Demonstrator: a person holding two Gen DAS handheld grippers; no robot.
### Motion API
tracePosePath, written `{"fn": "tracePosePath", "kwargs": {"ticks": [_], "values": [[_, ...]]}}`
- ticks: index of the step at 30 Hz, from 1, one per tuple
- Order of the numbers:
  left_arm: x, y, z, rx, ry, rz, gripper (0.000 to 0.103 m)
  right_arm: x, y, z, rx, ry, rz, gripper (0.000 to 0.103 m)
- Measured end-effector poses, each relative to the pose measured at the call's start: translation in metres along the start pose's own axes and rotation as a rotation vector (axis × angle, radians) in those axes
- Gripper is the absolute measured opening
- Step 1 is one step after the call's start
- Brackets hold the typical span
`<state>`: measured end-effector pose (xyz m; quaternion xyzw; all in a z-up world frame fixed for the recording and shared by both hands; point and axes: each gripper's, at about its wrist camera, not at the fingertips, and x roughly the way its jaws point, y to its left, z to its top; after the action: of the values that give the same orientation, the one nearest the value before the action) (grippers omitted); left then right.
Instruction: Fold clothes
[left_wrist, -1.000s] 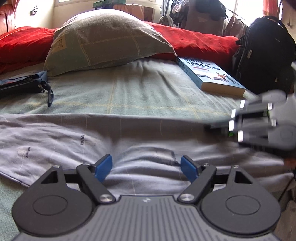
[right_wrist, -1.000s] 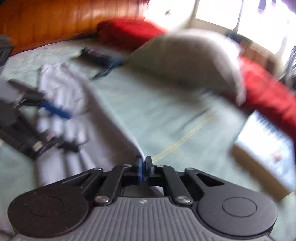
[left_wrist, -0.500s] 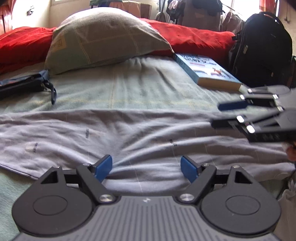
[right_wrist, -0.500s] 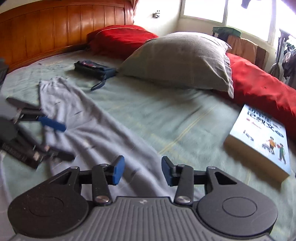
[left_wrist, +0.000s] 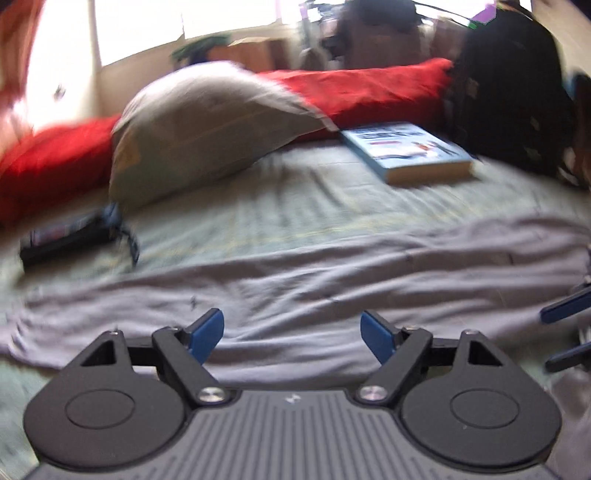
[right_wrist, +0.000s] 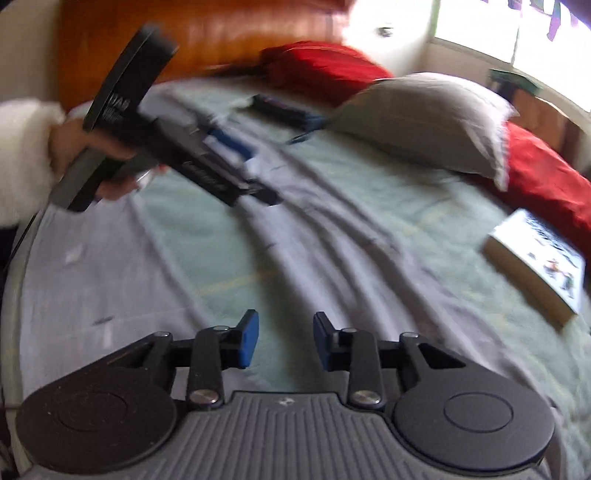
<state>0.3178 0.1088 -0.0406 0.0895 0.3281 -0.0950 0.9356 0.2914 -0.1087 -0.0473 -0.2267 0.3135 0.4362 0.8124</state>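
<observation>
Grey garment (left_wrist: 314, 280) lies spread long across the green bedsheet (left_wrist: 295, 206), near edge of the bed. Looks like trousers or a long piece. Right view shows it (right_wrist: 325, 221) running away in a strip, with what looks like a second grey layer or leg at the near left; blur makes it hard to separate. Creased, but flat on the bed.

Progress, my read: early. Maybe one lengthwise fold in, can't confirm. No compact stack anywhere, so the crosswise folds are all left to do.

Left gripper (left_wrist: 291, 330): jaws wide apart, nothing between them, hovering over the near hem of the cloth. Not touching that I can see. In the right view it (right_wrist: 236, 166) is held in a hand (right_wrist: 92, 155), white sleeve (right_wrist: 26, 155) behind, poised above the far stretch of the garment.

Right gripper (right_wrist: 282, 341): jaws part open and closing, nothing between the blue pads, just bedsheet and cloth edge below. Its tips (left_wrist: 565, 332) poke in at the right edge of the left view.

So neither gripper has cloth. Next needs a fresh grab, probably at an end or corner.

Surroundings: grey pillow (left_wrist: 207, 125), red blanket (left_wrist: 369, 92), book (left_wrist: 410, 151), dark pouch (left_wrist: 70, 236), black backpack (left_wrist: 509, 92). All well clear of the garment.
</observation>
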Motion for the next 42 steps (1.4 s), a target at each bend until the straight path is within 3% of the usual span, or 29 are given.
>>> {"fn": "tracePosePath", "kwargs": {"ticks": [6,11,13,14,15,20,26,30,34,36,40,42], "values": [[-0.008,-0.016,-0.005,0.036,-0.009,-0.034,0.081,0.027,0.006,-0.003,-0.099,0.022,-0.129,0.034],[-0.008,-0.013,-0.007,0.018,-0.008,-0.064,0.081,0.037,-0.005,-0.004,-0.116,0.041,-0.133,0.031],[-0.007,-0.014,-0.008,0.017,-0.009,-0.071,0.081,0.039,-0.010,-0.003,-0.101,0.043,-0.145,0.024],[-0.007,-0.015,-0.009,0.022,-0.010,-0.072,0.081,0.039,-0.012,-0.002,-0.093,0.047,-0.155,0.008],[-0.008,-0.017,-0.009,0.033,-0.010,-0.070,0.081,0.040,-0.014,-0.002,-0.084,0.051,-0.162,0.004],[-0.009,-0.022,-0.008,0.061,-0.024,-0.050,0.082,0.028,-0.011,-0.001,-0.004,0.048,-0.025,0.004],[0.009,-0.035,-0.001,0.051,0.003,-0.033,0.082,-0.006,-0.028,-0.004,0.128,0.002,0.030,0.013],[0.030,-0.040,-0.004,0.032,0.116,-0.033,0.083,-0.039,-0.071,-0.009,0.195,-0.044,-0.107,0.035],[0.025,-0.028,-0.010,-0.036,0.156,-0.079,0.083,-0.062,-0.135,-0.027,0.347,-0.055,-0.223,0.036],[0.018,-0.026,-0.008,-0.037,0.156,-0.085,0.082,-0.067,-0.165,-0.039,0.417,-0.044,-0.258,0.044],[0.008,-0.028,0.000,-0.026,0.122,-0.086,0.083,-0.057,-0.200,-0.053,0.504,-0.023,-0.244,0.047],[0.007,-0.019,0.002,-0.080,0.126,-0.084,0.083,-0.046,-0.205,-0.049,0.530,-0.031,-0.165,0.047]]}}
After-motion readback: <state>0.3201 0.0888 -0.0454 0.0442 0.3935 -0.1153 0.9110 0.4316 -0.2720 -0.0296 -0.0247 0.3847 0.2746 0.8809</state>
